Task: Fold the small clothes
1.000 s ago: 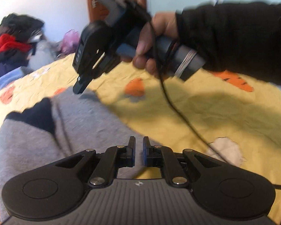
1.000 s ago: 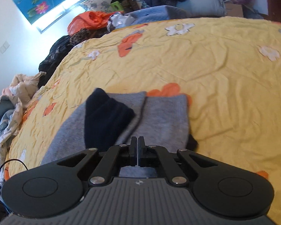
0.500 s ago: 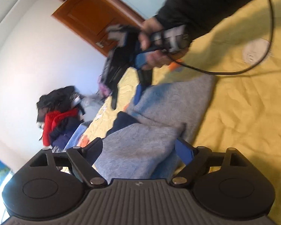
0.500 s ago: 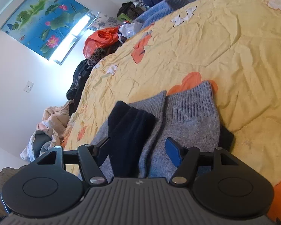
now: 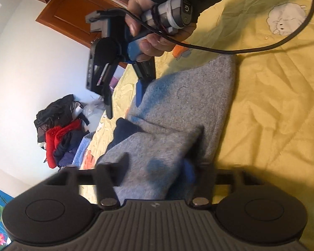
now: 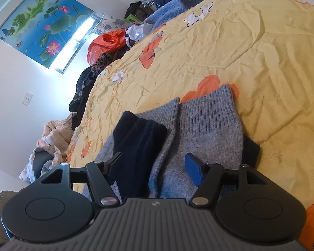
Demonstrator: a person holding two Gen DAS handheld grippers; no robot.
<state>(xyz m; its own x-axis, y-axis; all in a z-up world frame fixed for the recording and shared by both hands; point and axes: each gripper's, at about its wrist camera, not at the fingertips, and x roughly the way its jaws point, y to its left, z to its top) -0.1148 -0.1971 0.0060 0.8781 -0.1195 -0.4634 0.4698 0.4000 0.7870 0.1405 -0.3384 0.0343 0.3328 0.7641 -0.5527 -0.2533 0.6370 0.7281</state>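
Left gripper had just been closing on the grey socks' near end on the yellow bedspread; your right gripper sat wide over them. Thin bite, layers could've slipped
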